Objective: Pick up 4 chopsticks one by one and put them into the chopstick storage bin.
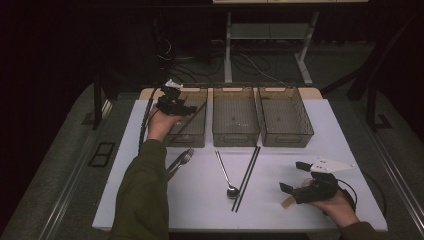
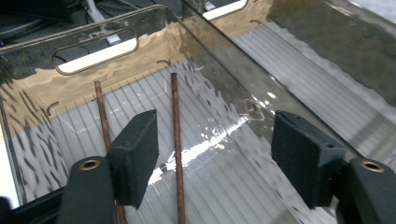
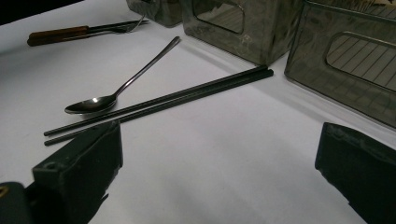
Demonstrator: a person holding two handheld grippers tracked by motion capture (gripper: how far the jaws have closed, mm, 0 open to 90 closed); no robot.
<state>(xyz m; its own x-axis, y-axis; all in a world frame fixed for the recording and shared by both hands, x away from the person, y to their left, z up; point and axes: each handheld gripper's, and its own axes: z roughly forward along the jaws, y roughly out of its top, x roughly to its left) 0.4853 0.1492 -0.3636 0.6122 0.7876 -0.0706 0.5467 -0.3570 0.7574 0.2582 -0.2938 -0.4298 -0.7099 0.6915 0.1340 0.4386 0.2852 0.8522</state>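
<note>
Three smoky transparent plastic bins point(image 1: 236, 118) are lined along the white desk point(image 1: 280, 210) at twelve o'clock. The left tool point(image 2: 215, 149) is held wide open and empty over the leftmost bin point(image 1: 189, 131), where two brown chopsticks point(image 2: 176, 140) lie. The right tool point(image 1: 299, 179), at four o'clock, is spread open, empty. Black chopsticks point(image 3: 177, 99), a steel spoon point(image 3: 119, 86) and a wooden-handled fork point(image 3: 79, 31) lie centrally.

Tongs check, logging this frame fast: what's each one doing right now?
Left tongs: open, holding nothing, over brown chopsticks in the left bin.
Right tongs: open, empty.
</note>
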